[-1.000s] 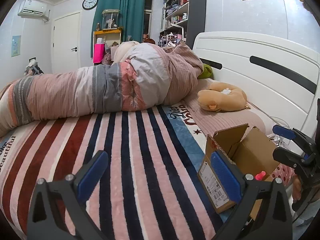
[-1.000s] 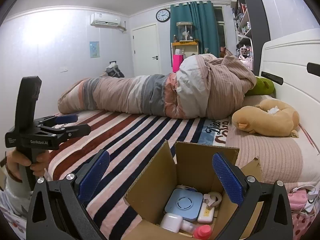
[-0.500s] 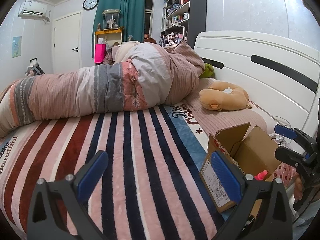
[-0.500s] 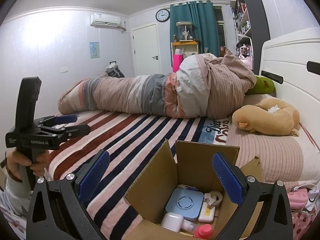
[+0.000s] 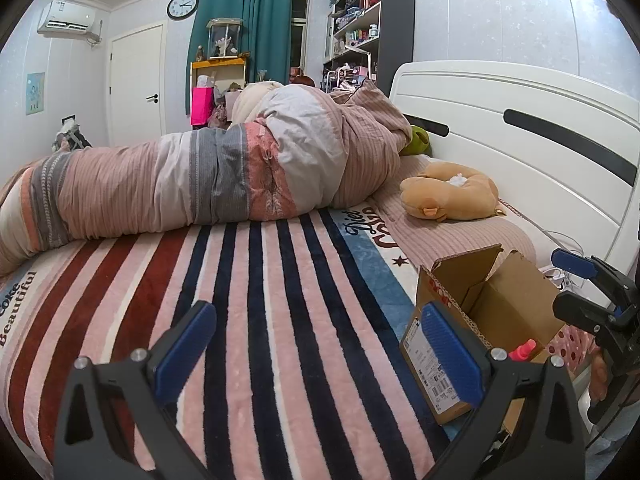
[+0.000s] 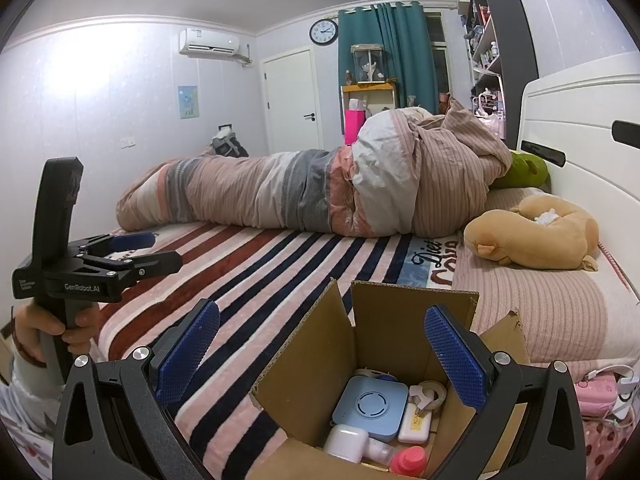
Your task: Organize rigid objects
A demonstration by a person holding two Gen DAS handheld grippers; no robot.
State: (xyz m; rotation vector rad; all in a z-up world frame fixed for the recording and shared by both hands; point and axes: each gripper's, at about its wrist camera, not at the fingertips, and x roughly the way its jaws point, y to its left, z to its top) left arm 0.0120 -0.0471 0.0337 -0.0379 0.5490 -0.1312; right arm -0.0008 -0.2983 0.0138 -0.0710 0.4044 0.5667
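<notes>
An open cardboard box [image 6: 384,320] stands on the striped bed near its front right corner; it also shows in the left wrist view [image 5: 500,304]. Inside lie a light blue square device [image 6: 370,404], a white case [image 6: 346,444], a tape roll [image 6: 430,392], a white-and-yellow item [image 6: 416,422] and a pink-red bottle [image 6: 408,460], whose cap shows in the left wrist view [image 5: 524,350]. My right gripper [image 6: 320,352] is open and empty just above the box. My left gripper [image 5: 316,344] is open and empty over the blanket, left of the box.
A rolled pink and grey duvet [image 5: 224,180] lies across the bed's far side. A tan plush pillow [image 6: 536,236] and a green pillow [image 6: 524,170] sit by the white headboard [image 5: 520,128]. Pink items and cables [image 6: 600,388] lie at the right of the box.
Both views have shifted very slightly; the left gripper drifted a little. Both grippers stay open and empty, and the box contents are unchanged.
</notes>
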